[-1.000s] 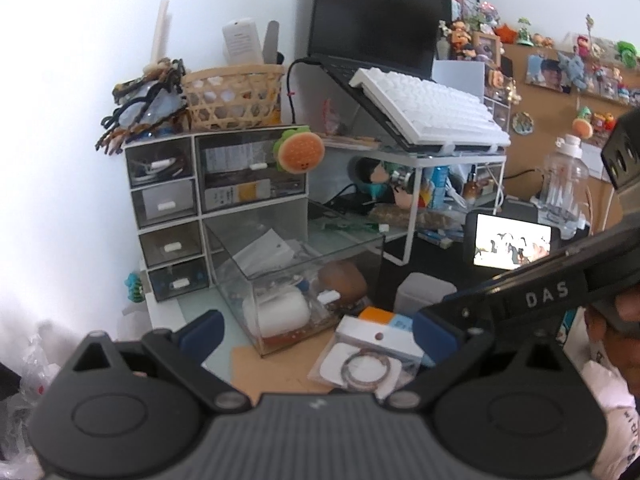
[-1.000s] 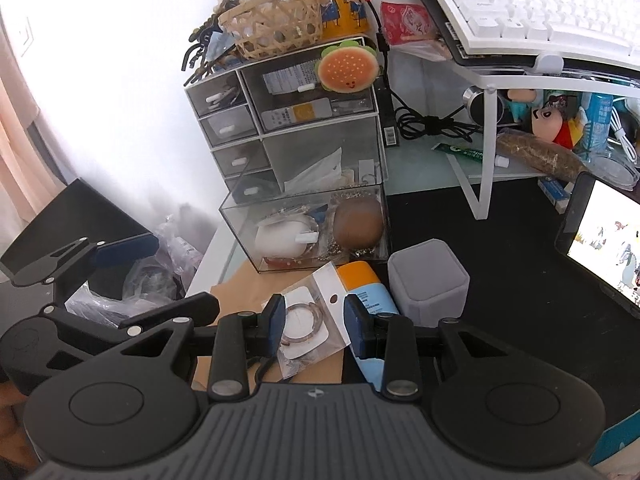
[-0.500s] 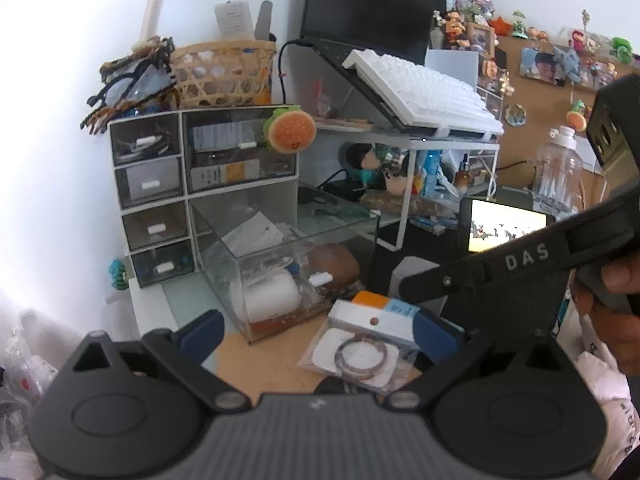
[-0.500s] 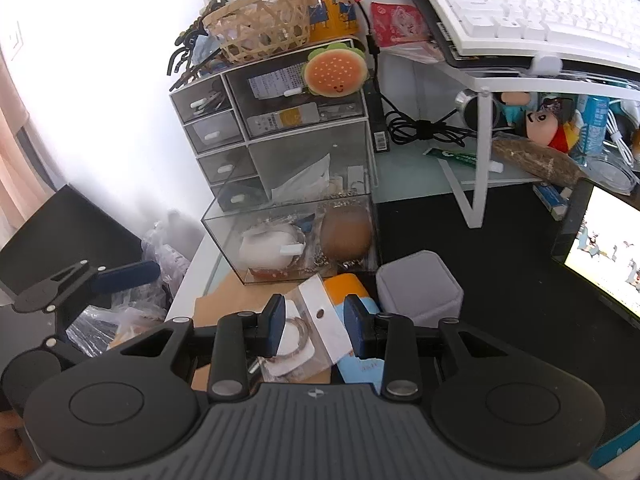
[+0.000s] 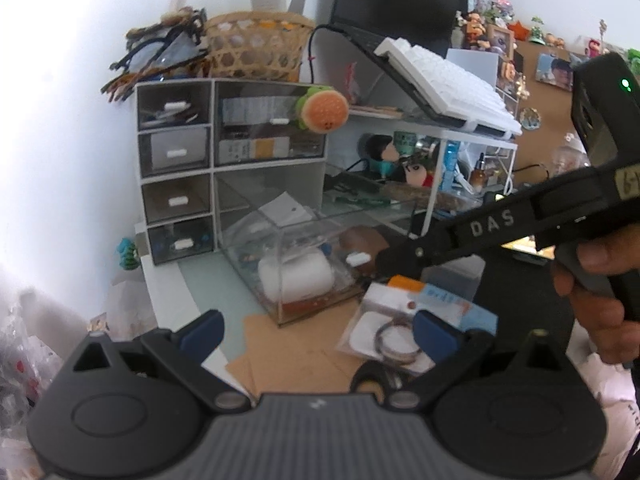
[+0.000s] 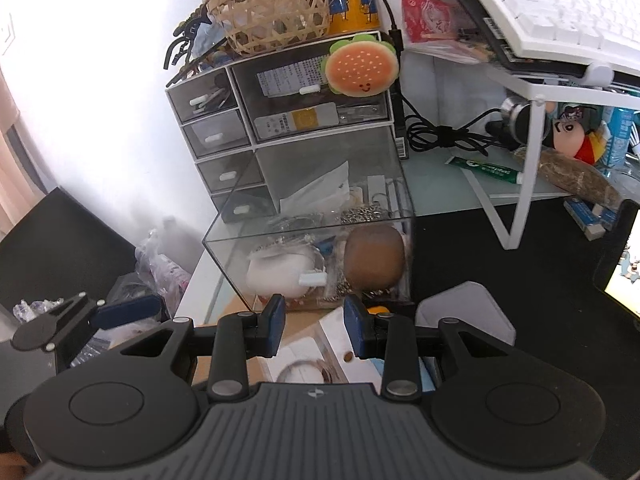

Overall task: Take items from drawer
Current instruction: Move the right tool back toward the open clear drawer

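Observation:
A clear drawer (image 6: 304, 248) is pulled far out of the white organizer (image 6: 280, 120). It holds a white case (image 6: 276, 276), a brown round item (image 6: 374, 258), papers and chains. My right gripper (image 6: 314, 326) is open and empty just in front of the drawer's white handle (image 6: 313, 279). My left gripper (image 5: 316, 334) is open wide and empty, low in front of the drawer (image 5: 296, 264). A bagged ring (image 5: 394, 338) and an orange-and-blue box (image 5: 440, 298) lie on the desk before the drawer.
A grey box (image 6: 466, 314) stands right of the drawer. A white rack (image 6: 532, 136) carries a keyboard (image 6: 552, 16). A phone (image 6: 624, 264) stands at the right. A basket (image 6: 276, 16) and burger toy (image 6: 362, 66) sit on the organizer.
My right gripper moved forward to the drawer front, past the bagged ring, and opened a little wider. My left gripper shifted slightly; the right gripper's arm now crosses its view.

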### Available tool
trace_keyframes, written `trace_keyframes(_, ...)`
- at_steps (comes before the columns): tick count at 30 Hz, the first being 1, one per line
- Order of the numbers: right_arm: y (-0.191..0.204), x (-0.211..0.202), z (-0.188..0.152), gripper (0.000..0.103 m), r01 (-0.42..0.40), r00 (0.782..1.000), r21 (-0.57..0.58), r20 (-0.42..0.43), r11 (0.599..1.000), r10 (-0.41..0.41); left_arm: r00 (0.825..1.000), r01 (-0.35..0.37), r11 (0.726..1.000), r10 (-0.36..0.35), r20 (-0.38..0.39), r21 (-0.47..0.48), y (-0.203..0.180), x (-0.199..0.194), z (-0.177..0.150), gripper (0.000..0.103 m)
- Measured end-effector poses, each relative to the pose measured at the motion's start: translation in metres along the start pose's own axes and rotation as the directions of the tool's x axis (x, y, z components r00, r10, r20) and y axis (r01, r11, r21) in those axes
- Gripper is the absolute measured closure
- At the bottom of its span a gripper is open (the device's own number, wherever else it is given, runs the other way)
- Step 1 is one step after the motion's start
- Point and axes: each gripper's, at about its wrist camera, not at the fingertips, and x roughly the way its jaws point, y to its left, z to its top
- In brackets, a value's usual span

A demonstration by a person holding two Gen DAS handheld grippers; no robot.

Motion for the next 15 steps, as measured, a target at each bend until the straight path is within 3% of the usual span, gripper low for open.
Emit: trace_keyframes(15, 0.007, 0.026, 0.008, 0.067, 0.012, 1.000, -0.007, -0.002, 1.000, -0.012, 1.000, 0.005, 1.000, -0.005, 0.001, -0.023, 0.014, 0.004, -0.004, 0.001)
